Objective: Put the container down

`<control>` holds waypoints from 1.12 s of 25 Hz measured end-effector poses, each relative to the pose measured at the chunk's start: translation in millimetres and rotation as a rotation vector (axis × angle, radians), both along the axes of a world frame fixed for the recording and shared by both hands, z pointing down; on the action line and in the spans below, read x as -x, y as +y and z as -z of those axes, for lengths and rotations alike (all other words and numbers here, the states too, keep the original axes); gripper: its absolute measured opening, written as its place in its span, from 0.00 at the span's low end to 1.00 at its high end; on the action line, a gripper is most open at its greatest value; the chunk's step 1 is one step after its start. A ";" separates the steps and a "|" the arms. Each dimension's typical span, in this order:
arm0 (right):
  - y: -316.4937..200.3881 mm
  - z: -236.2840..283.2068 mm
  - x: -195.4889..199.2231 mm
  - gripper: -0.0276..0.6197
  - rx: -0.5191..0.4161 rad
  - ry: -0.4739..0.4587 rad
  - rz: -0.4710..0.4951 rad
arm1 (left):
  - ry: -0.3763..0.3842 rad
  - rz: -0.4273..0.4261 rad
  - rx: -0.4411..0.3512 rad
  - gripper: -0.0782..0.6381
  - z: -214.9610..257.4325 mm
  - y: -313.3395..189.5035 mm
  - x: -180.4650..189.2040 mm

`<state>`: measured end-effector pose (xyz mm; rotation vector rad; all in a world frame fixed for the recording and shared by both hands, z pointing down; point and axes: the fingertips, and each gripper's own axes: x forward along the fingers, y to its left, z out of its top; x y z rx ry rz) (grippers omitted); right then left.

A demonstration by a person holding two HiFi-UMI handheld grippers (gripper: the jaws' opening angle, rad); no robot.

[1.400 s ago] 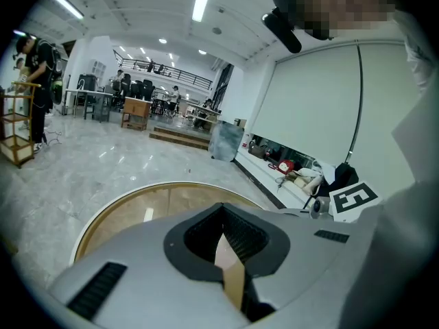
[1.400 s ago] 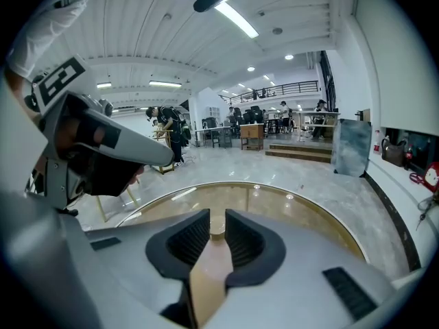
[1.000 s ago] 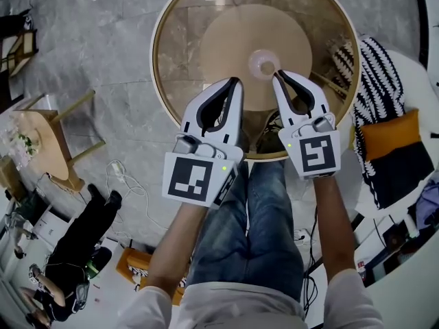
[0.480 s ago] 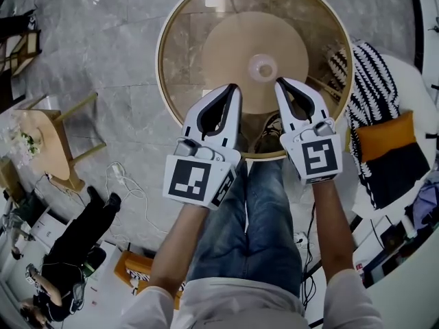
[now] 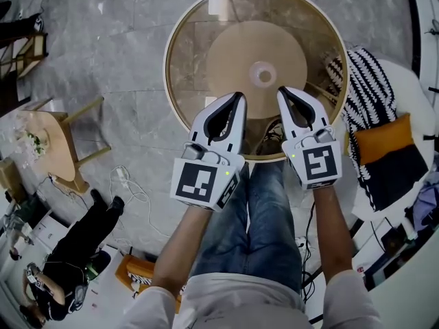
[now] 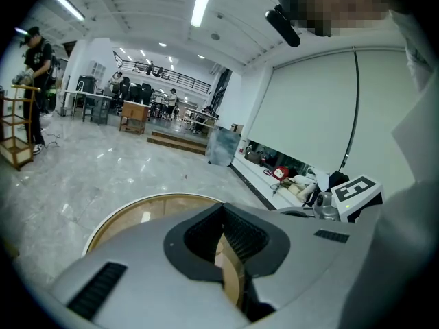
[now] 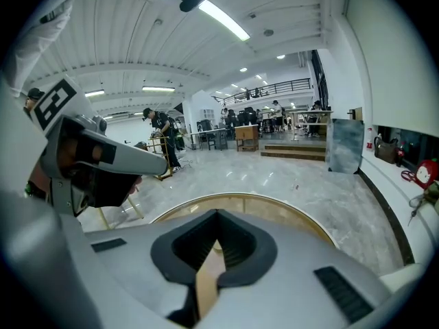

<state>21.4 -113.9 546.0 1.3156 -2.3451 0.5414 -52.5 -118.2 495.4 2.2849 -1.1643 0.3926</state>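
A small clear round container [image 5: 263, 74] stands at the middle of the round glass table [image 5: 195, 50], over its tan base. My left gripper [image 5: 238, 96] is shut and holds nothing, above the table's near part, left of the container and nearer to me. My right gripper [image 5: 281, 90] is also shut and holds nothing, a short way nearer to me than the container and apart from it. In the left gripper view the left gripper [image 6: 223, 208] has its tips meeting over the table's gold rim [image 6: 137, 208]. The right gripper view shows the right gripper [image 7: 218, 214] closed the same way.
The person's jeans-clad legs [image 5: 264, 218] are under the table's near edge. A black-and-white cushion [image 5: 370, 91] and an orange one [image 5: 387, 136] lie to the right. A wooden chair [image 5: 51, 146], cables [image 5: 127, 184] and a person in black [image 5: 79, 242] are on the left.
Both grippers have drawn back toward the table's near edge. The right tip, which was right beside the container, is now apart from it.
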 end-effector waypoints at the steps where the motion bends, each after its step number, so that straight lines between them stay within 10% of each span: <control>1: 0.8 3.5 0.3 0.07 -0.001 -0.004 0.004 | 0.000 0.000 -0.002 0.13 2.3 0.1 0.2; 28: -3.0 99.3 -13.3 0.07 -0.028 -0.041 0.004 | -0.005 0.008 -0.015 0.13 71.8 -2.1 -3.4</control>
